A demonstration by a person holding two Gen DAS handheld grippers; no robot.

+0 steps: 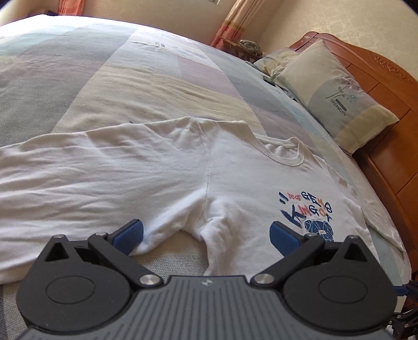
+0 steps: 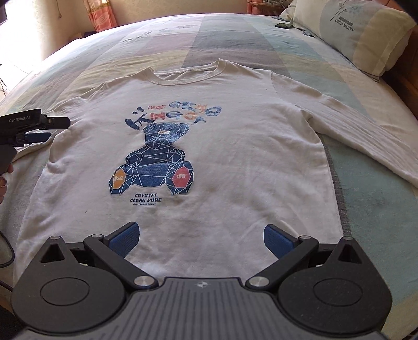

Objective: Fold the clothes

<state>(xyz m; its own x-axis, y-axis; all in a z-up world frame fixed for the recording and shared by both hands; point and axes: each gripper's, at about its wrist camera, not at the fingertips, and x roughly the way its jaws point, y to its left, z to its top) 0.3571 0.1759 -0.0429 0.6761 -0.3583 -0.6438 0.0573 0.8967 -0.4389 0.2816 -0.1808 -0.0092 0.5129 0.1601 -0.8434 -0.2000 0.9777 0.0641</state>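
Observation:
A white long-sleeved shirt (image 2: 209, 146) with a blue bear print (image 2: 154, 159) lies flat and face up on the bed. In the right wrist view my right gripper (image 2: 200, 236) is open above the shirt's lower hem. One sleeve (image 2: 365, 136) stretches out to the right. My left gripper (image 1: 206, 234) is open over the armpit where the other sleeve (image 1: 78, 170) meets the body. It also shows at the left edge of the right wrist view as the left gripper (image 2: 36, 136). Neither gripper holds cloth.
The bed has a pastel patchwork cover (image 1: 130, 73). A pillow (image 1: 337, 91) leans on the wooden headboard (image 1: 386, 86) at the right. Pink curtains (image 2: 100, 13) hang by the far wall. A small dark object (image 2: 283, 25) lies by the pillow.

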